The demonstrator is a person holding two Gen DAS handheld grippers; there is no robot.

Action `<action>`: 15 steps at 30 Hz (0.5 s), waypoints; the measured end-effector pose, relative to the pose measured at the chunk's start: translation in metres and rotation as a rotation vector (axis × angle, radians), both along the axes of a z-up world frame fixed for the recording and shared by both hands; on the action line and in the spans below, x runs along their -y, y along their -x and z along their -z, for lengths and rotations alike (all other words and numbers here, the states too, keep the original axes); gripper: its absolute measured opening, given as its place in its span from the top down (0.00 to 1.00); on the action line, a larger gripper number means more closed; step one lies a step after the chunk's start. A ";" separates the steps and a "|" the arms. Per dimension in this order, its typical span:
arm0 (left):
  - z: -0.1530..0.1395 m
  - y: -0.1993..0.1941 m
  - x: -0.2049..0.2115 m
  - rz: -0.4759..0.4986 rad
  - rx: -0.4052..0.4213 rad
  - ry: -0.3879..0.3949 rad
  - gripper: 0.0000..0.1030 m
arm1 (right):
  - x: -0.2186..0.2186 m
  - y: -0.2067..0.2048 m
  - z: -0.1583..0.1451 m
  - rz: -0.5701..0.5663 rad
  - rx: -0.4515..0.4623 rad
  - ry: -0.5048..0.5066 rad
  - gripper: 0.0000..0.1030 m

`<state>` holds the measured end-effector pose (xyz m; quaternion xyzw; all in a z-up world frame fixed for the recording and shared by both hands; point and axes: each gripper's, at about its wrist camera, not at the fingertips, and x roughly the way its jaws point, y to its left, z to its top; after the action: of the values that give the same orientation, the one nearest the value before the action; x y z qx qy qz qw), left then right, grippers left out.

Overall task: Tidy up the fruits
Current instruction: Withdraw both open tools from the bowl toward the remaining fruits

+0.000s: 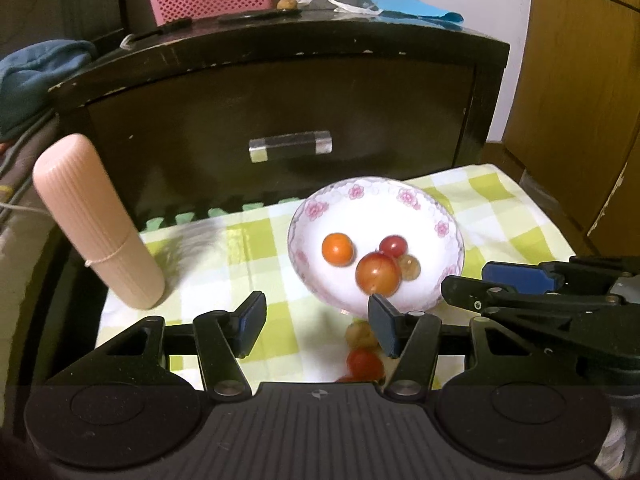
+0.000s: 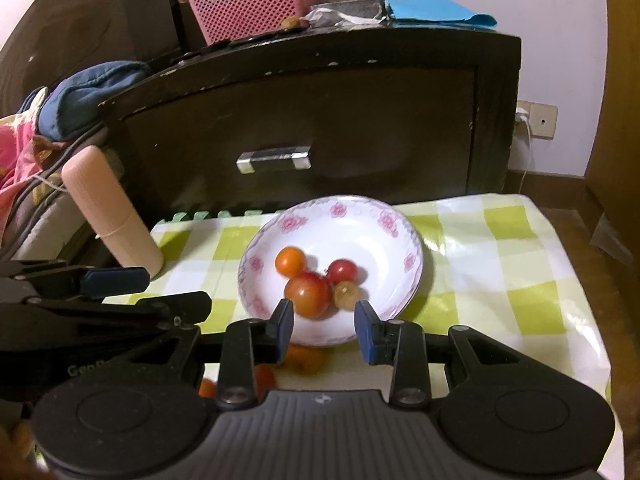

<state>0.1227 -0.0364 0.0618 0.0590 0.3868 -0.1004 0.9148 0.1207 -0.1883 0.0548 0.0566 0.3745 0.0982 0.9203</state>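
While 4 fruits (image 2: 314, 280) rest in the bowl (image 2: 396, 248), loose fruits (image 1: 362, 350) are seen on the bench near its front rim, beneath the left gripper (image 1: 316, 326), fingers apart and empty; right gripper (image 2: 324, 330) fingers narrowly parted, empty.

Both grippers, left gripper (image 1: 316, 326) and right gripper (image 2: 324, 330), are black plastic with blue-padded jaws (silver pivot screws).

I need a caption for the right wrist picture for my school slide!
A flowered bowl holds four small fruits on a green-checked cloth, with more fruit waiting beside it.
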 end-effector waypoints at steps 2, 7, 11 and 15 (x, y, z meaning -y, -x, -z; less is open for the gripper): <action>0.001 0.004 -0.002 -0.003 -0.003 -0.007 0.39 | -0.003 0.003 0.002 -0.006 -0.008 0.001 0.69; 0.003 0.013 -0.009 -0.007 -0.012 -0.017 0.39 | -0.011 0.009 0.005 -0.024 -0.020 -0.001 0.69; 0.007 0.020 -0.018 -0.007 -0.030 -0.018 0.38 | -0.017 0.014 0.008 -0.042 -0.033 -0.002 0.69; 0.015 0.025 -0.028 -0.013 -0.057 -0.023 0.38 | -0.027 0.018 0.015 -0.072 -0.055 -0.002 0.69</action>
<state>0.0978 -0.0086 0.0471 0.0641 0.4140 -0.0914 0.9034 0.1027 -0.1609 0.0396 0.0469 0.4013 0.1299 0.9055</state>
